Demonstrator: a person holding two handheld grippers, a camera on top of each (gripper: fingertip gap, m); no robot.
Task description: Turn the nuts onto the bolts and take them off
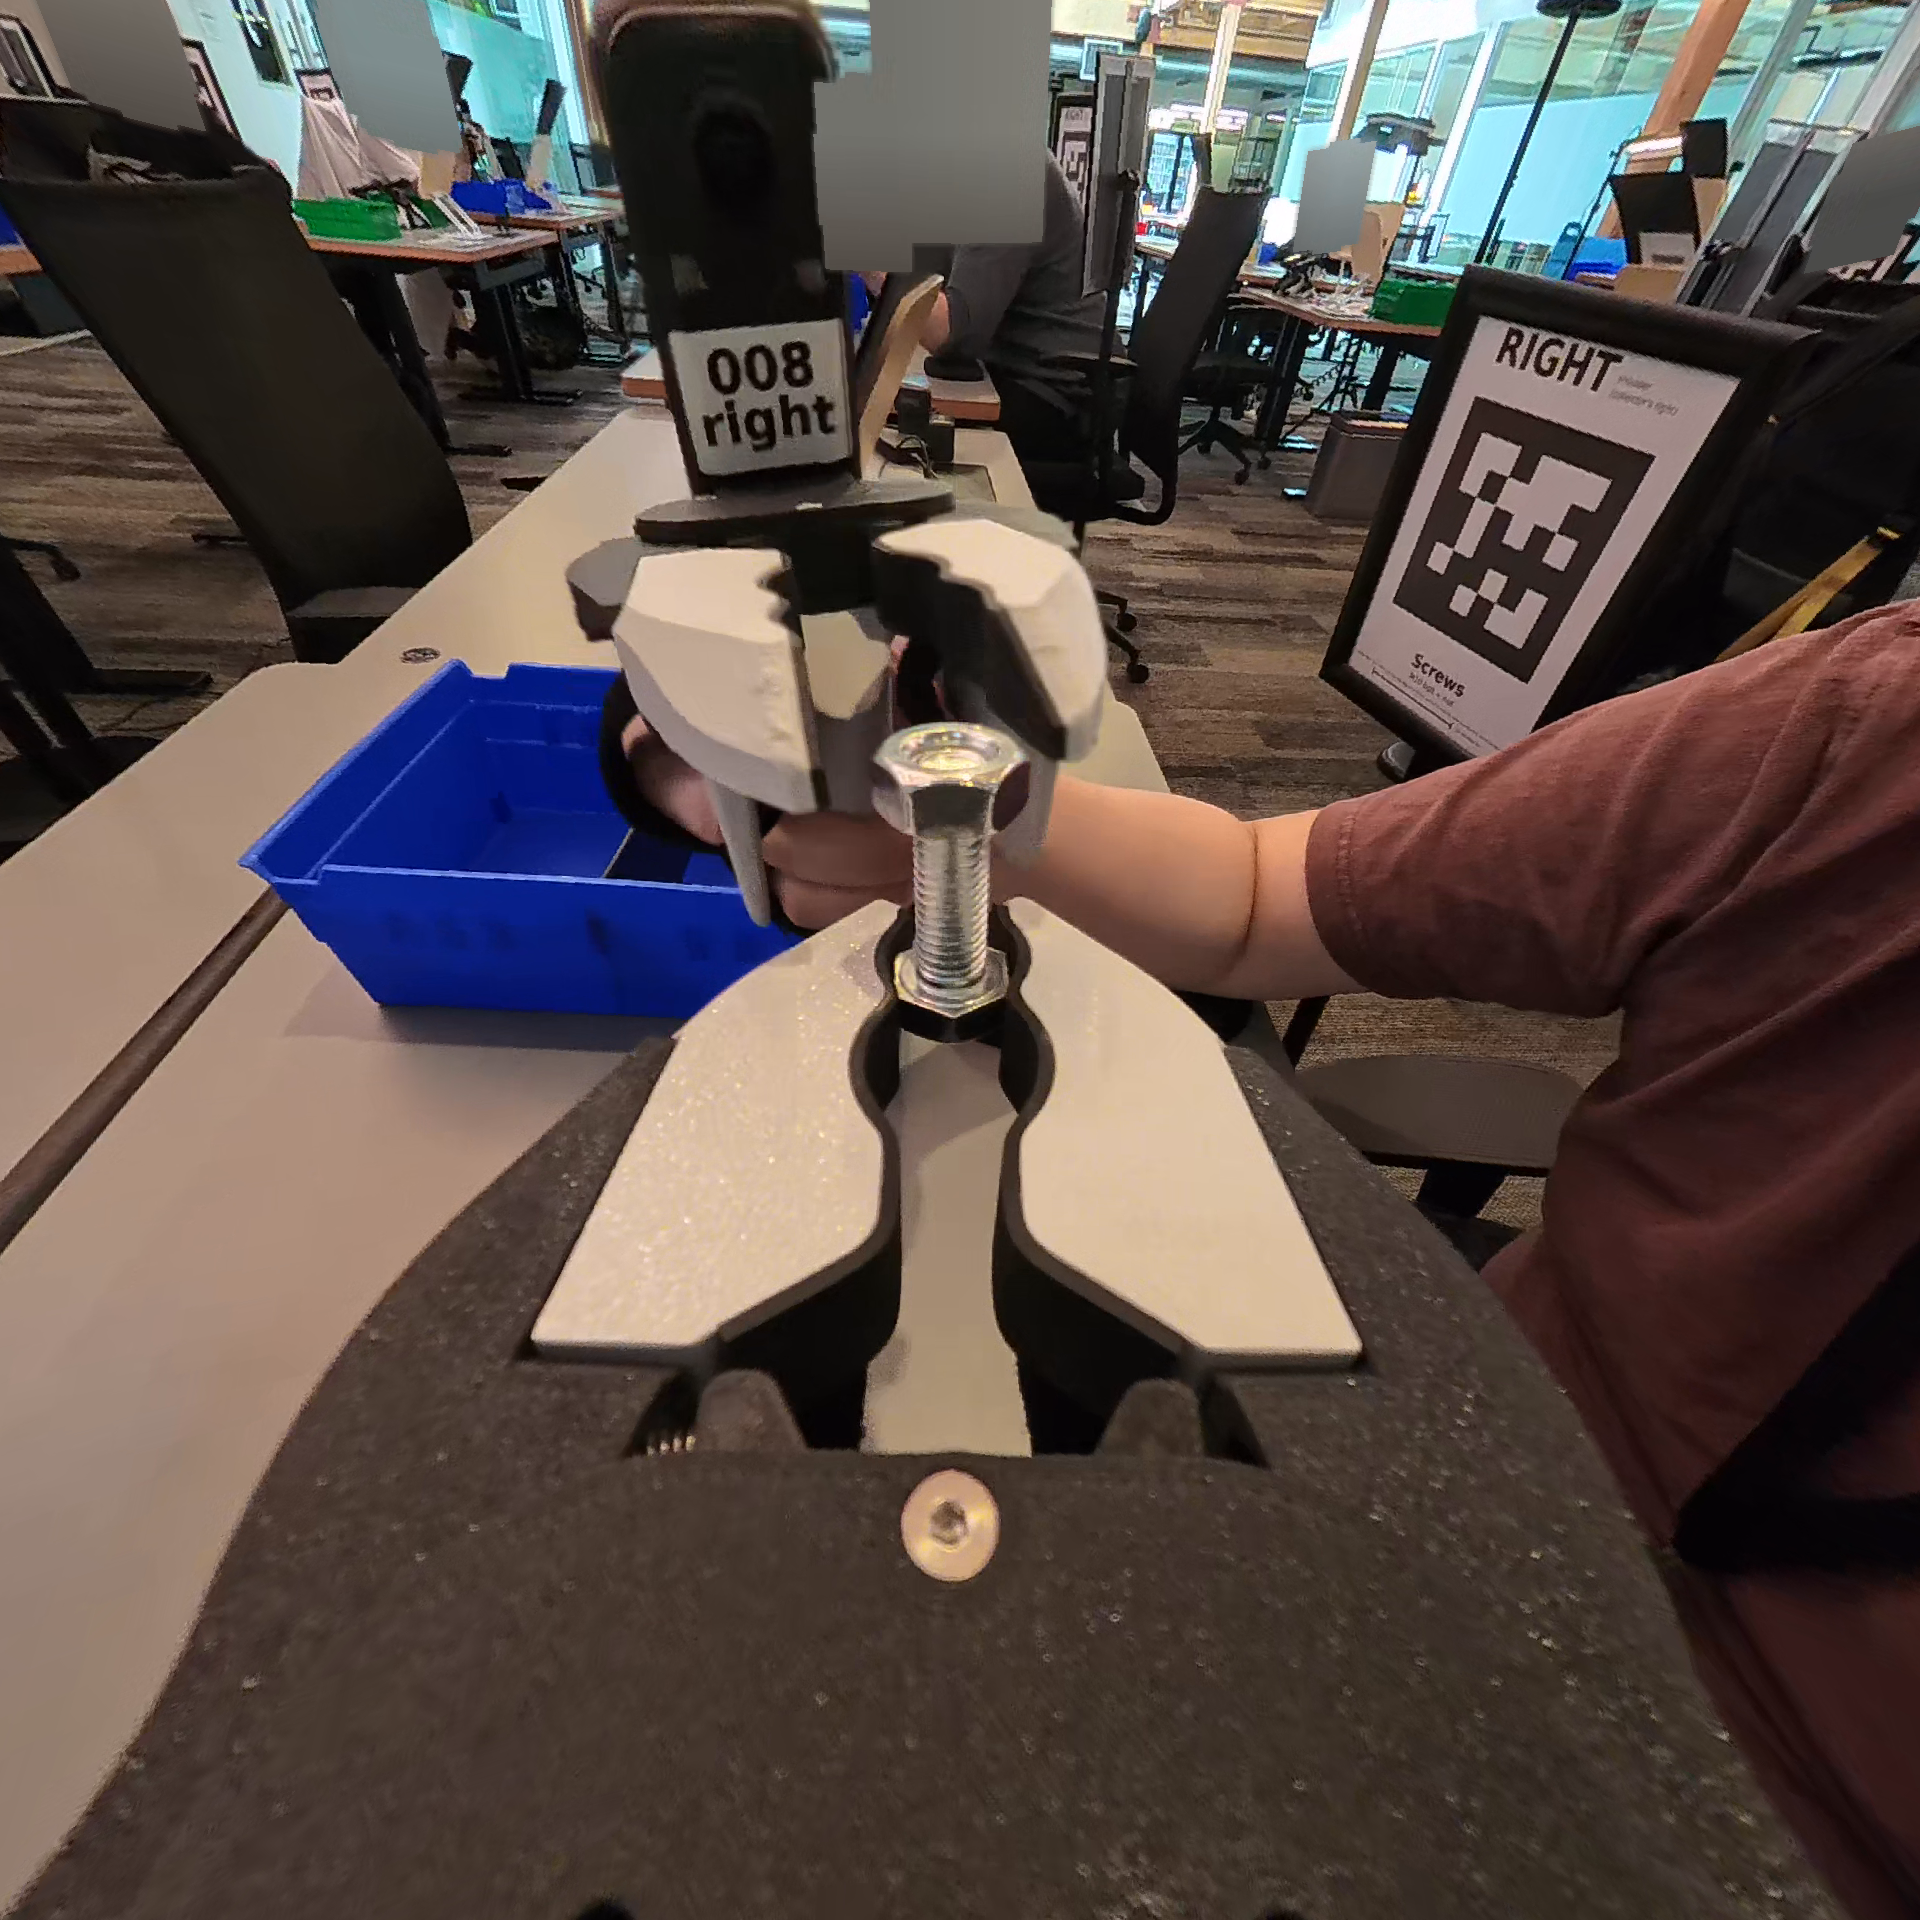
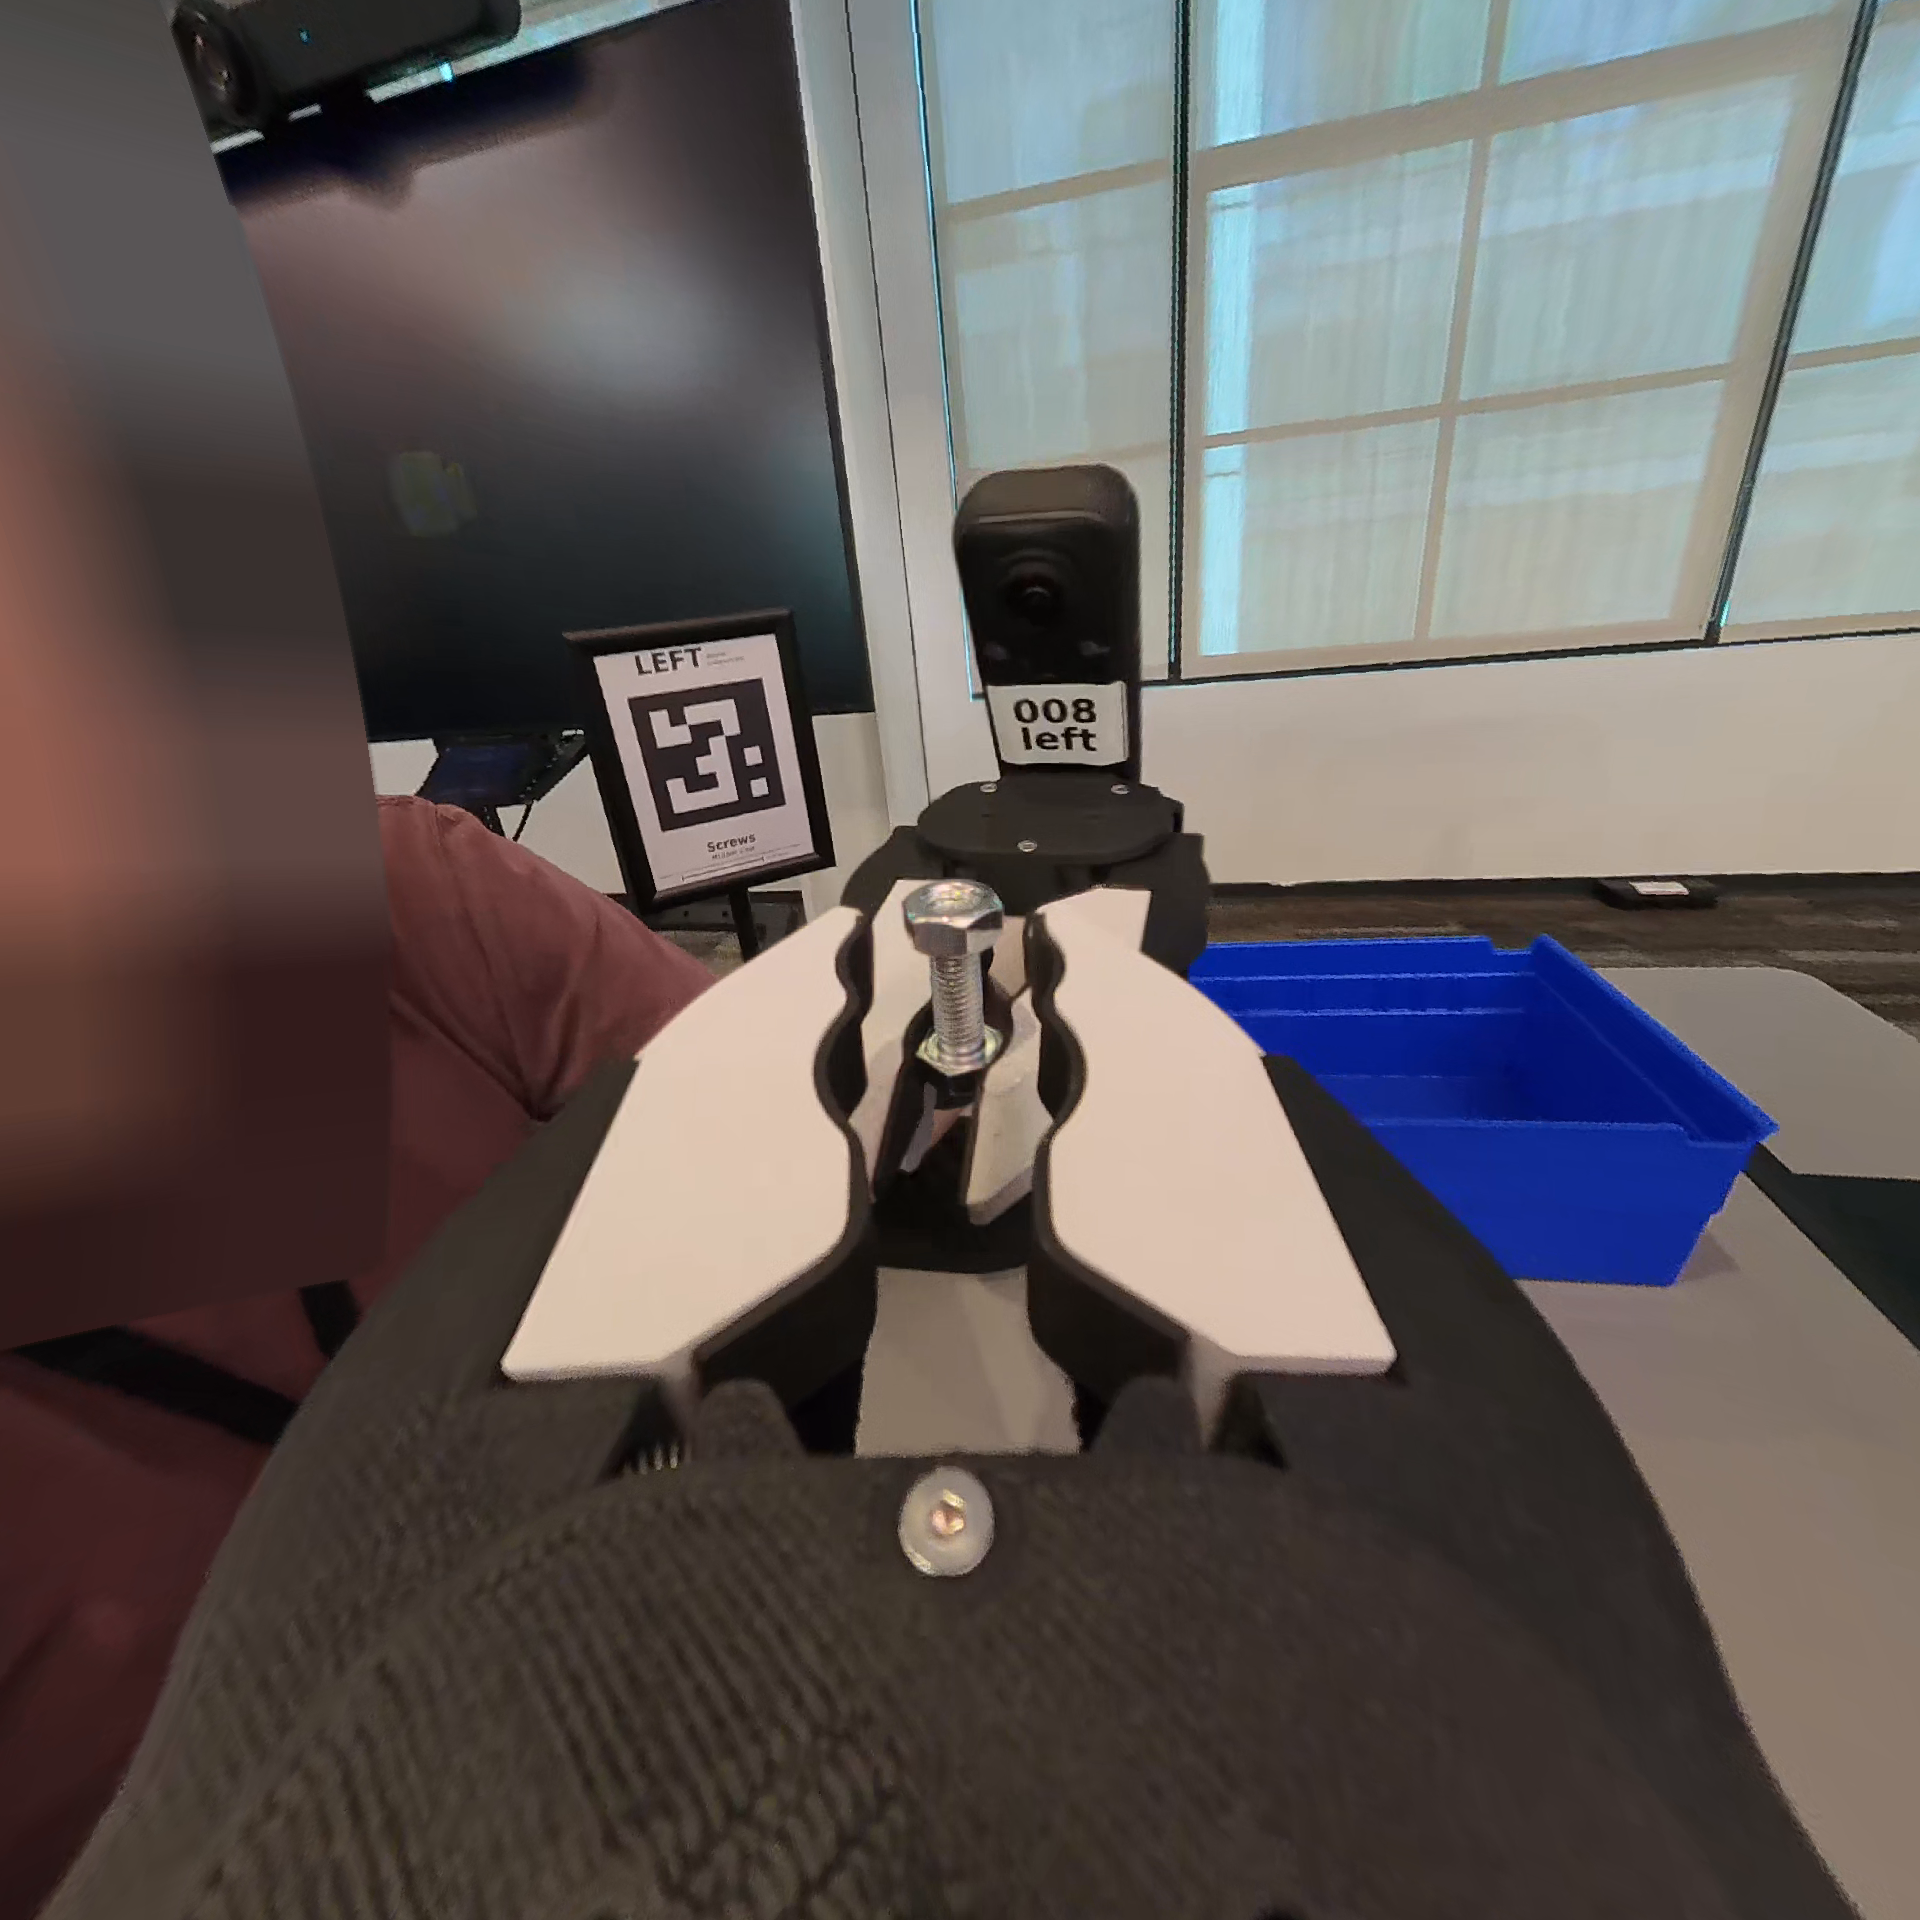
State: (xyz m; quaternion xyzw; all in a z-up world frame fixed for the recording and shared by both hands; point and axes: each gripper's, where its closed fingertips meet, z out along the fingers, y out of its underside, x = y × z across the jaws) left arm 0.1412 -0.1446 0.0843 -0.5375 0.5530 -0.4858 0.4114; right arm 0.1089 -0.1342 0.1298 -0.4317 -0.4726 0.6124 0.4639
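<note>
A silver bolt (image 1: 951,847) stands head-up between two hand-held tools above the surface (image 1: 208,1195), just right of a blue bin (image 1: 499,883). The left claw (image 1: 948,997) is clamped on the nut (image 1: 948,992) at the bolt's lower end. The right claw (image 1: 914,675) hangs apart, just behind the bolt's head and gripping nothing. With only the nut held, a careless nudge from the right claw could tilt the bolt and jam the threads, or knock it loose.
</note>
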